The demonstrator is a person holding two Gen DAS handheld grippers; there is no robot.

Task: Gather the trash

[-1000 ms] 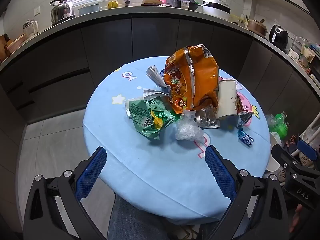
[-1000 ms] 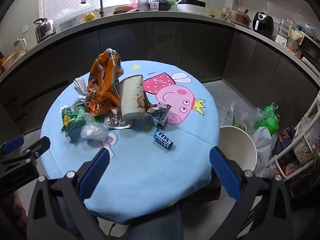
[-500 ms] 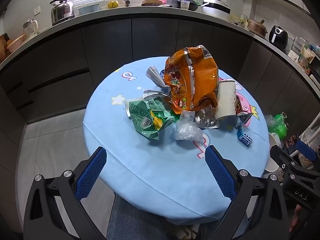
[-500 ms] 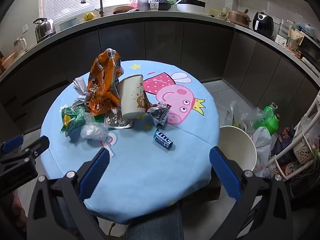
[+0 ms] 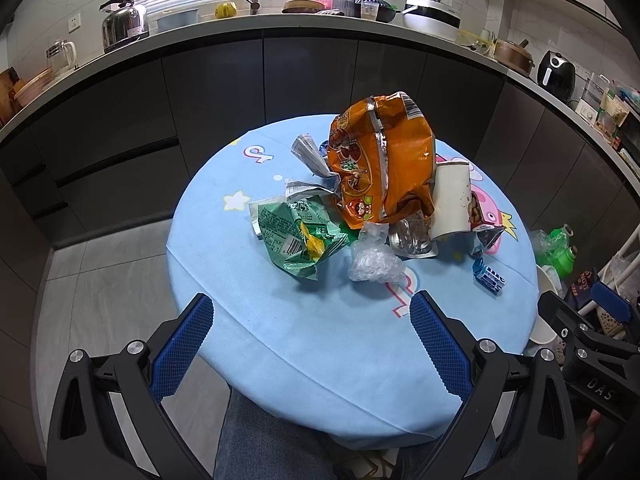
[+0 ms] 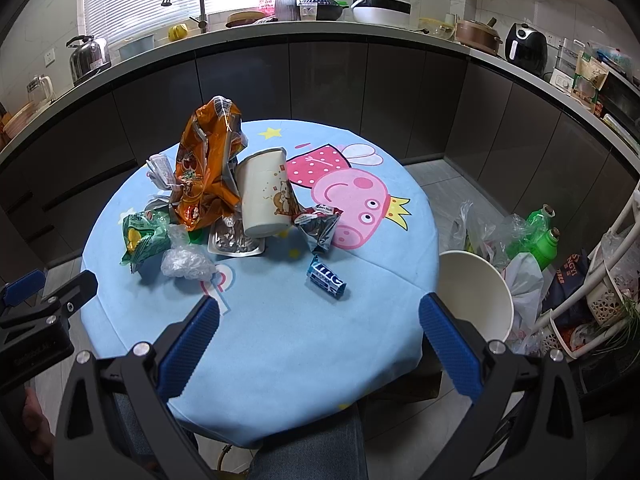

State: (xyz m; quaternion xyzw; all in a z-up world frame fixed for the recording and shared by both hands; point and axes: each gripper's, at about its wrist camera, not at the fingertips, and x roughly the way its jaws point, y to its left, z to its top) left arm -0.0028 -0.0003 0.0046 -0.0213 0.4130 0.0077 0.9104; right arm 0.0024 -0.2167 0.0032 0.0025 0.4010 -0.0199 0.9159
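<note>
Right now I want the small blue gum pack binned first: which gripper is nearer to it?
Right. The right gripper hovers open just short of the blue gum pack; the left gripper is open too, farther off to the pack's left.

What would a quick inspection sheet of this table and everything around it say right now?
Surface: round table with blue cartoon cloth, near part bare.
Job's things: orange snack bag, paper cup leaning tilted, green wrapper, clear plastic wad, foil tray, small foil packet, blue gum pack lying apart.
Clutter: white bin beside table, bags and green bottles on floor.
Grippers: left gripper and right gripper open, empty, hovering at table's near edge.
Cables: nothing seen.
Surroundings: kitchen counter, kettle, faucet.
</note>
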